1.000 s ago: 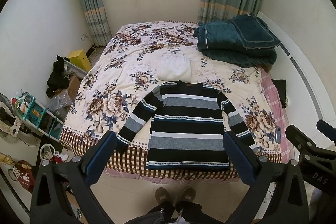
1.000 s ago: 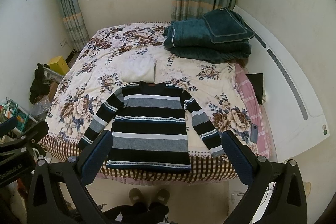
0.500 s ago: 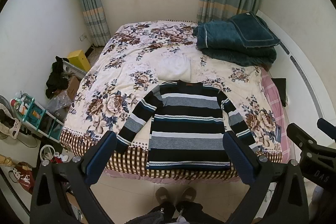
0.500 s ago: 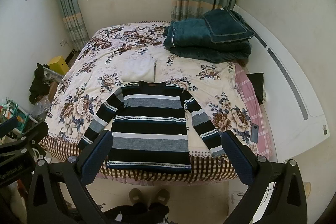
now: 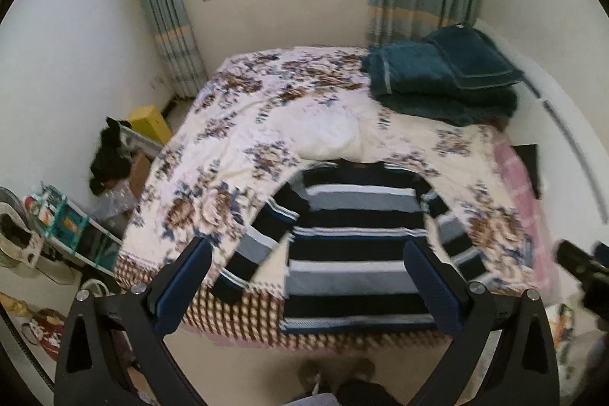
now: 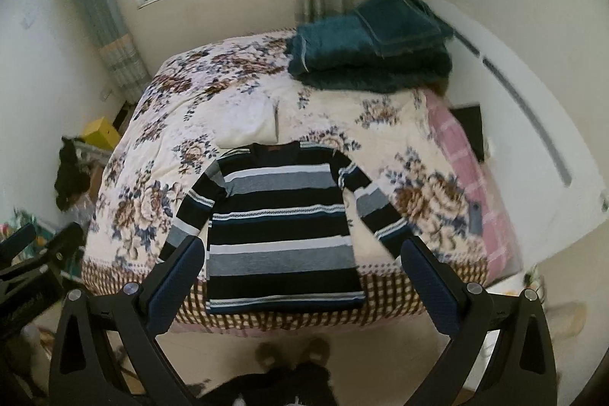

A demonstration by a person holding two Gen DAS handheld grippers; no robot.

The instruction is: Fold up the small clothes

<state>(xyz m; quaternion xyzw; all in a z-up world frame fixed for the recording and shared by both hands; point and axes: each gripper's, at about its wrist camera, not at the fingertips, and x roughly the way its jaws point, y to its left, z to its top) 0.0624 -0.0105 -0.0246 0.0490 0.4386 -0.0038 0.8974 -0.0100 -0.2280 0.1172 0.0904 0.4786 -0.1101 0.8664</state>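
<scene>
A black, grey and white striped sweater [image 5: 357, 246] lies flat on the near end of the bed, sleeves spread out; it also shows in the right wrist view [image 6: 281, 231]. My left gripper [image 5: 308, 286] is open and empty, held in the air in front of the bed's foot. My right gripper [image 6: 300, 286] is open and empty, also in front of the bed's foot. A folded white garment [image 5: 335, 137] lies just beyond the sweater's collar; it also shows in the right wrist view [image 6: 247, 124].
The bed has a floral cover [image 5: 228, 155]. Folded teal blankets [image 5: 441, 78] are stacked at the far right. A phone [image 6: 475, 217] lies at the right edge. Shelves and clutter [image 5: 64, 231] stand on the floor to the left. The person's feet [image 6: 293, 352] are at the bed's foot.
Both grippers have moved, blurring the views. The sweater sits right of centre in the left view and slightly left in the right view. The sweater itself has not moved.
</scene>
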